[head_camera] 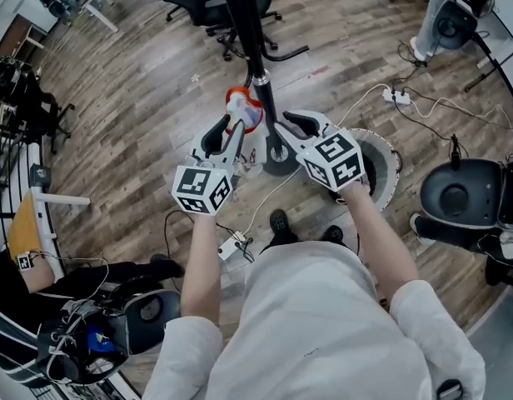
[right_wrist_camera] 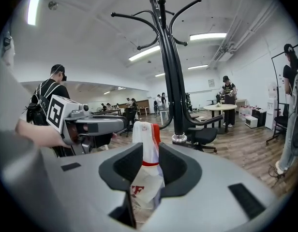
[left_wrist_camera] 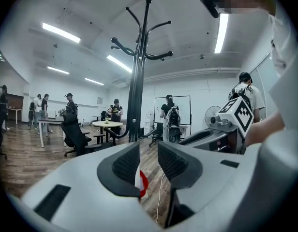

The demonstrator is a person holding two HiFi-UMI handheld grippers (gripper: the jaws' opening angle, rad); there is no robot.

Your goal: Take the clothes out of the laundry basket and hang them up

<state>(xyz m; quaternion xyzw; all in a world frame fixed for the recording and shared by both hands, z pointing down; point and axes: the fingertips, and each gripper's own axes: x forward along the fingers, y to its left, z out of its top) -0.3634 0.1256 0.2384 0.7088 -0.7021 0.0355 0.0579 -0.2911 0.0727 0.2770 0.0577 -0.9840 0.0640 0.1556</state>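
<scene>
Right gripper view: right gripper (right_wrist_camera: pixel 150 151) clenches our white-and-red garment (right_wrist_camera: pixel 145 129); left gripper (left_wrist_camera: pixel 149 153) released; next we lift it onto the coat rack (right_wrist_camera: pixel 171 81).

- Bright, even light from ceiling lamps (left_wrist_camera: pixel 61 33) high above the left claw (left_wrist_camera: pixel 149 156); one glares white.
- Fisheye bending and dark corners in every view.
</scene>
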